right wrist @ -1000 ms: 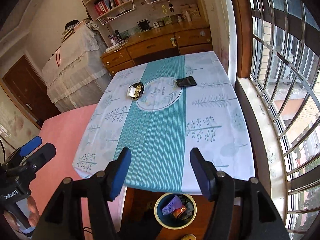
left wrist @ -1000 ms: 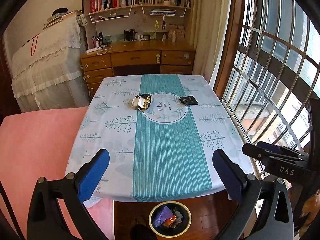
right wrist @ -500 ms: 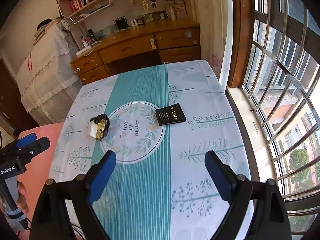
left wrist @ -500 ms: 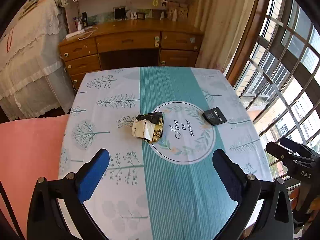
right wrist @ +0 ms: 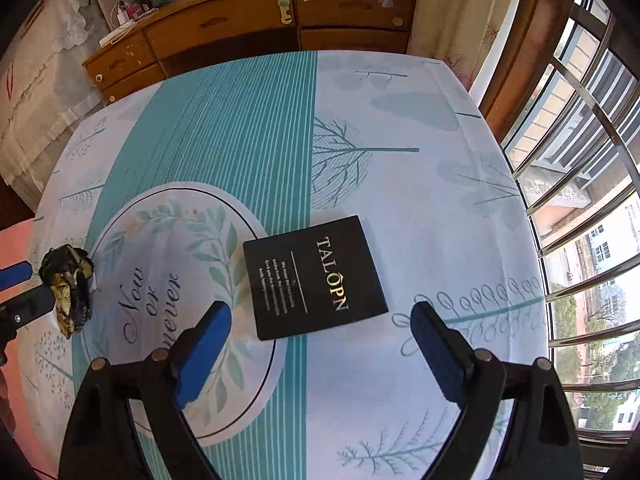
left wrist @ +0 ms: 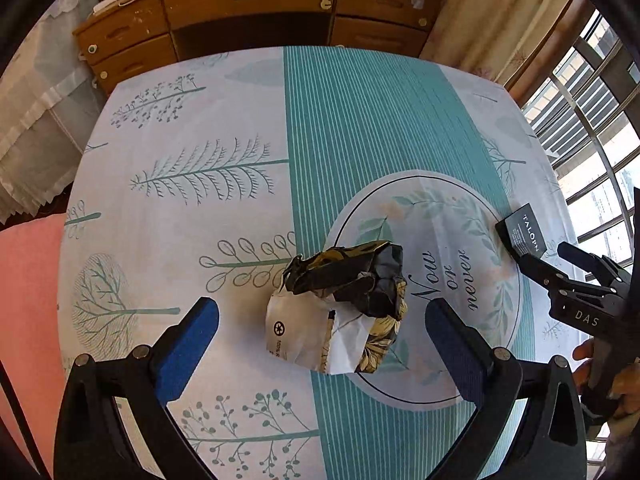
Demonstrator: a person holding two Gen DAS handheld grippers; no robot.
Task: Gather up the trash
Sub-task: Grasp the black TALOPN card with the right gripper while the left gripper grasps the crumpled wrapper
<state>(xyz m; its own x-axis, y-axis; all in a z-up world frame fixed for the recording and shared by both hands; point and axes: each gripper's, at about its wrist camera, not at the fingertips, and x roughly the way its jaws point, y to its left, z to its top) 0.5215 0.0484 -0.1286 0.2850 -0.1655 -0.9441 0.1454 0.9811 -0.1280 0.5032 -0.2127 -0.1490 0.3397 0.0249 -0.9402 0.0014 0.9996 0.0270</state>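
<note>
A crumpled black, white and gold wrapper (left wrist: 340, 304) lies on the tablecloth (left wrist: 200, 176) beside its round printed medallion. My left gripper (left wrist: 320, 320) hangs open above it, blue pads either side and clear of it. A flat black packet marked TALOPN (right wrist: 316, 276) lies right of the medallion. My right gripper (right wrist: 320, 328) is open over the packet's near edge, not touching. The wrapper (right wrist: 70, 288) also shows at the left edge of the right wrist view, and the packet (left wrist: 524, 232) at the right of the left wrist view.
A wooden desk with drawers (left wrist: 256, 4) stands beyond the table. A barred window (right wrist: 580, 200) runs along the right. A pink surface (left wrist: 24, 300) borders the table's left side. A hand (left wrist: 608, 380) holds the right gripper's handle at the right of the left wrist view.
Both grippers moved forward over the table and down, tilting more steeply. The wrapper and packet now sit between the fingers' span. The right gripper's jaws widened. The bin on the floor left view.
</note>
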